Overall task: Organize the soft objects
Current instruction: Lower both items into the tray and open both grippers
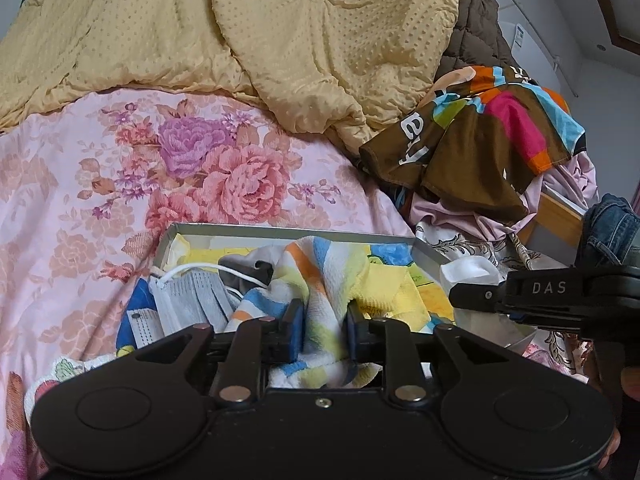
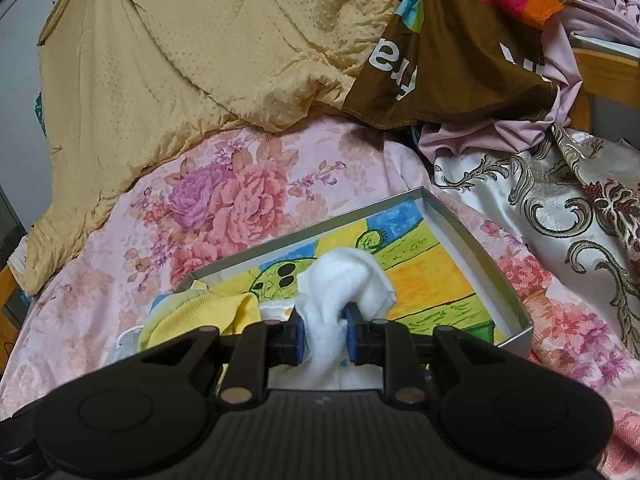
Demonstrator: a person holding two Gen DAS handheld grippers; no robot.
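Observation:
A shallow grey box [image 1: 280, 233] with a bright cartoon drawing on its floor lies on the pink floral bed sheet; it also shows in the right wrist view [image 2: 472, 236]. My left gripper [image 1: 325, 322] is shut on a striped multicolour towel [image 1: 320, 276] that drapes into the box. A grey face mask [image 1: 192, 300] and a yellow cloth [image 1: 384, 284] lie in the box beside it. My right gripper [image 2: 323, 330] is shut on a white cloth [image 2: 344, 280] held over the box. The right gripper also shows in the left wrist view [image 1: 464, 294].
A yellow dotted quilt [image 1: 240, 32] is piled at the back of the bed. A brown multicolour garment [image 1: 480, 136] and pale purple clothes [image 2: 600, 16] are heaped at the right. A cream satin cloth with scrolls [image 2: 560, 208] lies right of the box. A yellow cloth [image 2: 200, 312] sits in the box's left end.

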